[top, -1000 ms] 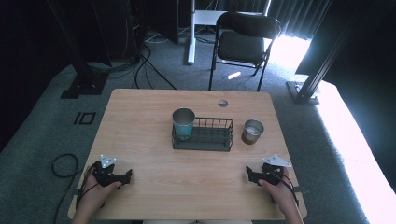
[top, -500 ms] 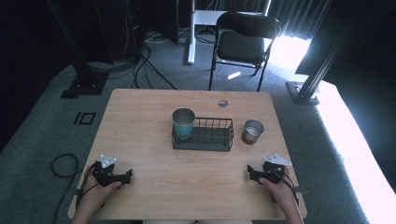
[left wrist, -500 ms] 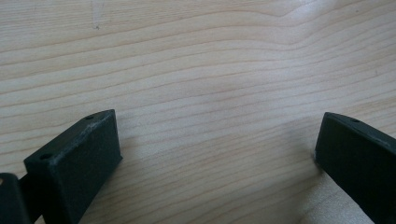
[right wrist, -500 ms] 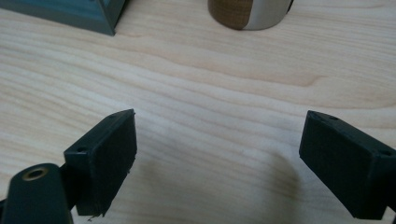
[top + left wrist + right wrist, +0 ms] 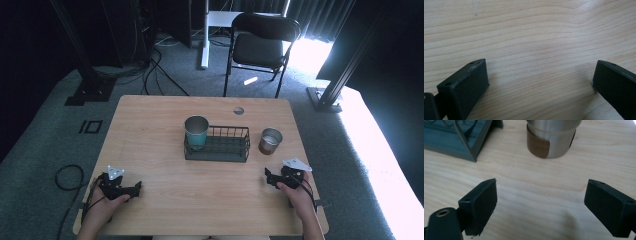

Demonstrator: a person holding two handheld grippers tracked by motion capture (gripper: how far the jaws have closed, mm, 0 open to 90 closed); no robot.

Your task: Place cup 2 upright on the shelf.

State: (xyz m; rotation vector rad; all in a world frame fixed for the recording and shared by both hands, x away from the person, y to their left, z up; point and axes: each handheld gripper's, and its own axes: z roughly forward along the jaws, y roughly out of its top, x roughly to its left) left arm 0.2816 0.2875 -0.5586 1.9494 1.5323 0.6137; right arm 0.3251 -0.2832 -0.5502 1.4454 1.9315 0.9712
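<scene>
A dark wire rack [image 5: 217,145] sits at the table's middle, with a teal metal cup [image 5: 196,131] standing in its left end. A steel cup with a brown band [image 5: 270,140] stands on the table just right of the rack. My left gripper [image 5: 136,187] rests open near the front left edge, over bare wood [image 5: 536,50]. My right gripper [image 5: 268,177] lies open at the front right, a short way in front of the steel cup [image 5: 551,137]. The rack's corner [image 5: 471,142] shows at the upper left of the right gripper view. Nothing is between either pair of jaws.
The wooden table [image 5: 150,130] has a cable hole [image 5: 238,110] near its far edge. A black folding chair [image 5: 262,40] stands behind the table on grey carpet. Cables [image 5: 65,175] trail on the floor at the left.
</scene>
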